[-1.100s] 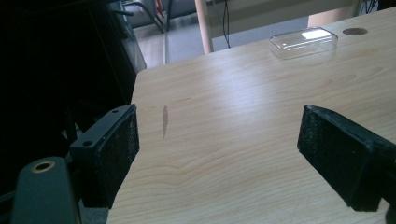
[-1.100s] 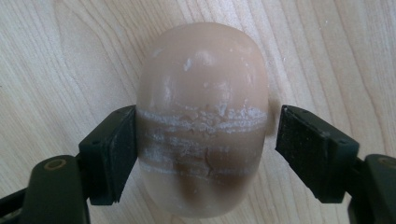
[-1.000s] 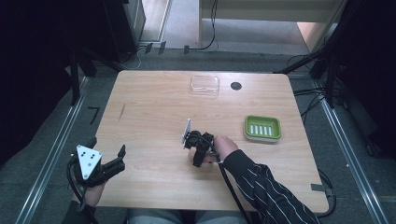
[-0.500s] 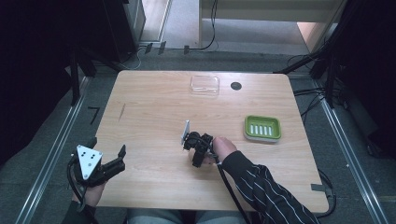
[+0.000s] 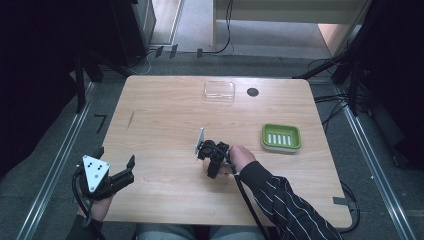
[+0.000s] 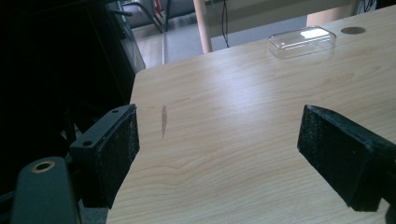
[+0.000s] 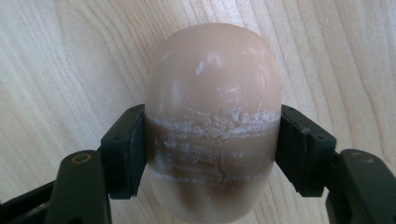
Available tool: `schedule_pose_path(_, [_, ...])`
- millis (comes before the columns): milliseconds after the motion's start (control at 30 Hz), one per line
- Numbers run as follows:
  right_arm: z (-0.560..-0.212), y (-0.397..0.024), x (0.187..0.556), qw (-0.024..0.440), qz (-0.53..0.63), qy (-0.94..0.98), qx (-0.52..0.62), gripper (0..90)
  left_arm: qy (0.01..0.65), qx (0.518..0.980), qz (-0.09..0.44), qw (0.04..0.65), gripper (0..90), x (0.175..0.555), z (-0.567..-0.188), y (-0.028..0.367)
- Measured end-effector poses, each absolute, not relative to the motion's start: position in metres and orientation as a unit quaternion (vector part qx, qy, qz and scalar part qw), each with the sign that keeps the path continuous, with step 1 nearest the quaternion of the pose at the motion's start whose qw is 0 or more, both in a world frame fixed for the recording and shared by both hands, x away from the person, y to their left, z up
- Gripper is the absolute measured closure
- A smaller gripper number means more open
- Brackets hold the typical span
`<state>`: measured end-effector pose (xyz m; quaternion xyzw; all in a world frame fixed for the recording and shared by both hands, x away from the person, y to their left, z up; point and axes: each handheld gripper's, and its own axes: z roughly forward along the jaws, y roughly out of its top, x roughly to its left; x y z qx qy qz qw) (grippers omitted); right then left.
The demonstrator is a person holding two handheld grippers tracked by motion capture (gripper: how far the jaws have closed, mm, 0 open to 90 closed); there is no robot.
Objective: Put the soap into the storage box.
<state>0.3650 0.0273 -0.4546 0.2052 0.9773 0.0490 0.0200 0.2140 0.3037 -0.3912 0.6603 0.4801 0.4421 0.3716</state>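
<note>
The soap bar (image 7: 212,121) is a rounded beige piece, and it sits between the two jaws of the right gripper (image 7: 212,149), which press on both its sides, so this claw is clenched on it. In the high view the right gripper (image 5: 212,156) stands near the middle of the table (image 5: 160,125), pointing down at the wood, and the soap is hidden under it there. I cannot tell if the soap is touching the wood or is just above it.

I judge that the step in hand is the pick-up of the soap, and the likely place for it is the green soap dish (image 5: 281,137), which lies to the right, a little farther from the person and near. The next move calls for a firm hold, because the soap is smooth and round and may slip, then a lift and a carry over the raised rim of the dish.

The left gripper (image 5: 112,177) waits at the near left edge with its jaws wide apart, holding nothing. A clear plastic lid (image 5: 219,91) lies at the far edge, beside a dark round hole (image 5: 253,92). Nothing stands between the soap and the dish.
</note>
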Motion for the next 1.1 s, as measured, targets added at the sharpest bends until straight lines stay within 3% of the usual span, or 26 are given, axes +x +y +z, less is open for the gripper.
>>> schedule_pose_path(1100, [-0.440, -0.030, 0.363, 0.030, 0.048, 0.979, 0.198, 33.8, 0.457, 0.678, 0.425, 0.388, 13.3, 0.233, -0.392, 0.285])
